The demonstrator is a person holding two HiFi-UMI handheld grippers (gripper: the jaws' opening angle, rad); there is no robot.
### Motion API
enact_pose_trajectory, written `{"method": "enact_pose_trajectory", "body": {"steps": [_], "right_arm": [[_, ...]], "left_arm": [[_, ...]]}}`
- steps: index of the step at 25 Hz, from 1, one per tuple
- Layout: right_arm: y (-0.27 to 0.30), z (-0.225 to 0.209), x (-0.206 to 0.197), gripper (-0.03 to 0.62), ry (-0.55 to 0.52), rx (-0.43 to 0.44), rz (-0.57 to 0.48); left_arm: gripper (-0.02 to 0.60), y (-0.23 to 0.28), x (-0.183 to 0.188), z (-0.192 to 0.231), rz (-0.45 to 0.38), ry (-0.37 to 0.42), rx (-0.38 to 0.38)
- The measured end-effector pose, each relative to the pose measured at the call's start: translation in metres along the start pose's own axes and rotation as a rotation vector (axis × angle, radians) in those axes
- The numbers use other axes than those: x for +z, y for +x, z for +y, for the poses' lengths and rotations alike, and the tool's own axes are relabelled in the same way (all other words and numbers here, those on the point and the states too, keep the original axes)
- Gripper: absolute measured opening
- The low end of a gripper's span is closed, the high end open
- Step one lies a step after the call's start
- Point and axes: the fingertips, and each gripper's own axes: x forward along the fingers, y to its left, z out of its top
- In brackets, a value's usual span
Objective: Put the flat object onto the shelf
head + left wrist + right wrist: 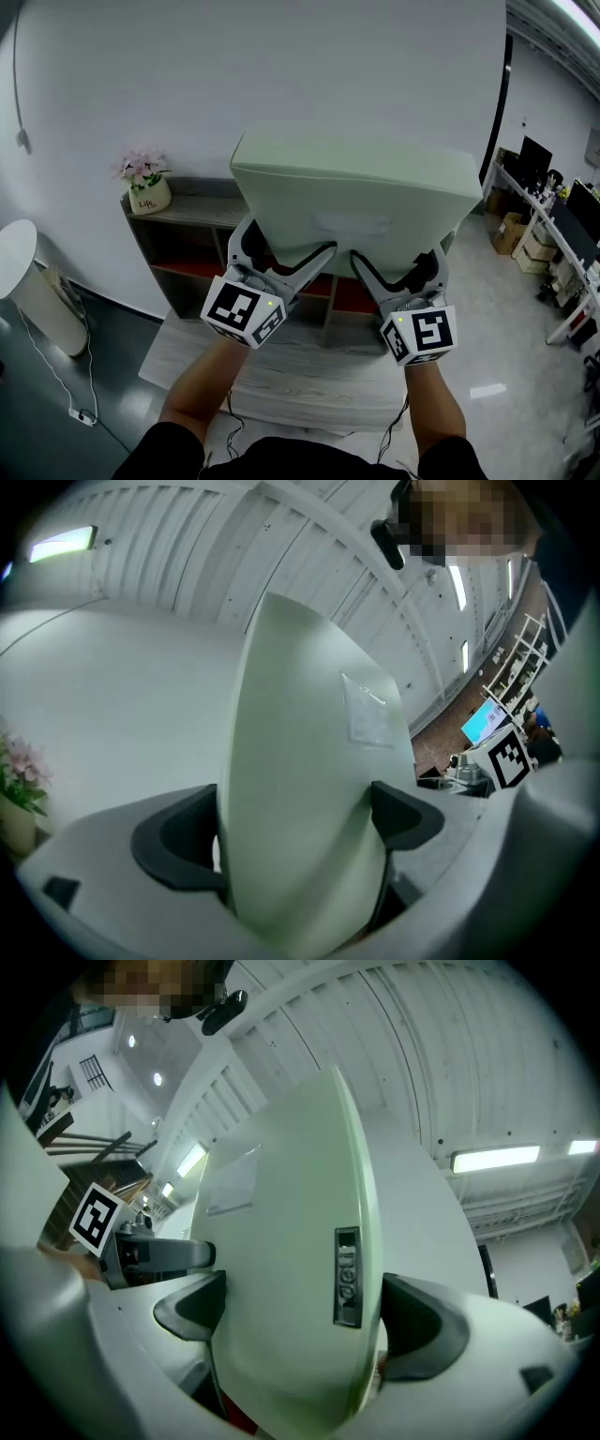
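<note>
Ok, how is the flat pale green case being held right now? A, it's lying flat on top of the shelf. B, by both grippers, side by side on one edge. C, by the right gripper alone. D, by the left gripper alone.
B: the left gripper and the right gripper each have their jaws clamped on the green case, side by side along its near edge.

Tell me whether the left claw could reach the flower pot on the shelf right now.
Probably not: the left claw is shut on the green flat case, shared with the right claw. Nothing blocks the flower pot on the shelf's left end.
</note>
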Motion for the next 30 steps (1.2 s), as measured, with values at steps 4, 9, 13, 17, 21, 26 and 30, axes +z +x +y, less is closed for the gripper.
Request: {"method": "enact_pose_trajectory", "body": {"steps": [4, 9, 13, 17, 21, 26, 30], "right_arm": [[0.017, -0.02, 0.008, 0.503, -0.018, -0.008, 0.0], [0.046, -0.046, 0.012, 0.503, -0.04, -0.009, 0.016], [0.071, -0.066, 0.001, 0.503, -0.036, -0.003, 0.05], [0.091, -0.082, -0.017, 0.503, 0.005, 0.008, 0.074], [0.109, -0.097, -0.039, 0.503, 0.048, 0.011, 0.115], [0.128, -0.107, -0.062, 0.503, 0.095, 0.026, 0.172], [0.134, -0.111, -0.074, 0.503, 0.143, 0.039, 0.201]], "left_arm": [[0.5, 0.027, 0.007, 0.008, 0.001, -0.014, -0.015], [0.5, 0.063, 0.005, 0.025, 0.008, -0.058, -0.013], [0.5, 0.092, -0.008, 0.041, 0.035, -0.086, -0.014], [0.5, 0.114, -0.021, 0.053, 0.083, -0.063, -0.012], [0.5, 0.134, -0.04, 0.063, 0.132, -0.059, -0.004], [0.5, 0.151, -0.06, 0.077, 0.161, -0.072, 0.011], [0.5, 0.156, -0.07, 0.082, 0.174, -0.082, 0.019]]}}
